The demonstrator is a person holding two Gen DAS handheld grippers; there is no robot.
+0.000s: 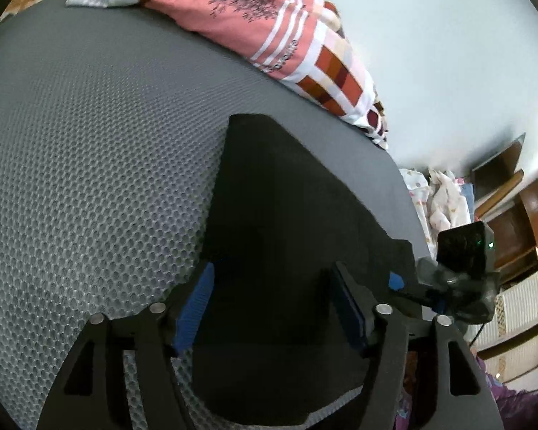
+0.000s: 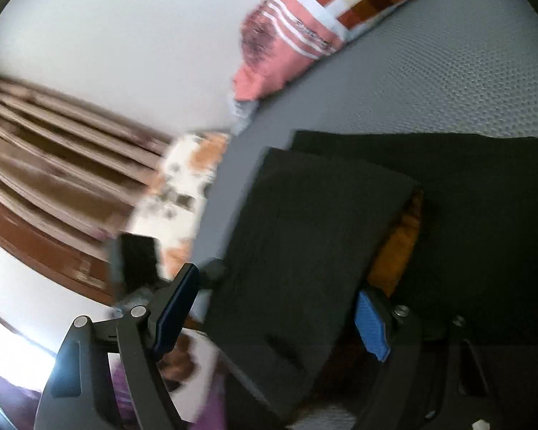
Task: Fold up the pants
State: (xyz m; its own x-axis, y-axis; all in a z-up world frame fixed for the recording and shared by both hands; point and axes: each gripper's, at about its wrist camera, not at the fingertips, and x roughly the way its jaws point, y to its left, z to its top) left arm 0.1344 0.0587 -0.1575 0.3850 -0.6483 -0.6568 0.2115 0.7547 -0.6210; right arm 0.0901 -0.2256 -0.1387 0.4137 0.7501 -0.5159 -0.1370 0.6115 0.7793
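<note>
Black pants (image 1: 287,215) lie flat on the grey mesh mattress (image 1: 89,143). My left gripper (image 1: 272,304) is open, its blue pads to either side of the pants' near end, just above the cloth. The right gripper (image 1: 448,283) shows at the pants' right edge in the left wrist view. In the right wrist view the pants (image 2: 305,233) have one part folded over, with an orange lining (image 2: 398,247) showing at the fold. My right gripper (image 2: 272,319) is open and straddles the folded part. That view is blurred.
A pile of pink, striped and checked clothes (image 1: 269,32) lies along the mattress's far edge, also seen in the right wrist view (image 2: 305,25). A pale wall (image 1: 430,53) is behind. Wooden shelves (image 1: 513,215) and patterned cloth (image 1: 437,200) lie off the mattress's right end.
</note>
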